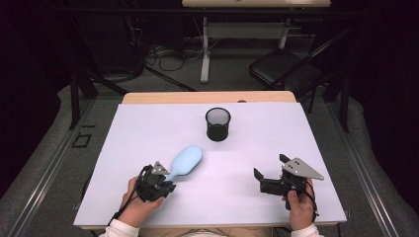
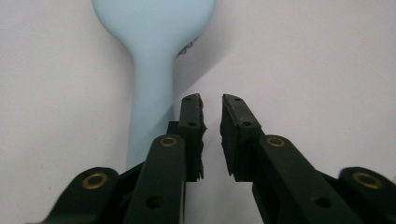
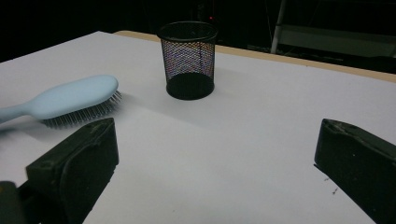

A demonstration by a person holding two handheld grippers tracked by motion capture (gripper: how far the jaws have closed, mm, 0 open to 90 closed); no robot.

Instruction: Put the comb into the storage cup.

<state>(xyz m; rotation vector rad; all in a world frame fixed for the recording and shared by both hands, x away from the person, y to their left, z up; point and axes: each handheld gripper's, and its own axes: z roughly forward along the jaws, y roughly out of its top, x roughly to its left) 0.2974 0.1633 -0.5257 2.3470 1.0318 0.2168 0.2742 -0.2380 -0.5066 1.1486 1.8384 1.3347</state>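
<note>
Hairbrush [image 2: 152, 93] lies beside the left tongs [image 2: 212, 103], slightly parted and empty. Right tongs [image 3: 210, 154] gape wide. Grasping its handle likely comes next, probably toward the mesh cup [image 3: 189, 58].

black mesh cup [image 1: 218, 124], folding chair [image 1: 281, 69]

Looking smooth and matt: pale blue plastic hairbrush [image 3: 70, 99], with fine dark bristles showing under its head. Appearing as black wire mesh, slightly shiny at the rim: pen cup [image 3: 188, 59]. Lying flat and matt, like white paper or board: table cover [image 1: 257, 143], with light wood table edge [image 1: 207, 97] showing behind. Looking matt black plastic with brass-coloured rivets: left gripper [image 2: 212, 123]; its pads [image 2: 192, 122] seeming rough and worn at the edges. Showing dull grey metal: plate on right gripper [image 1: 268, 170].
</note>
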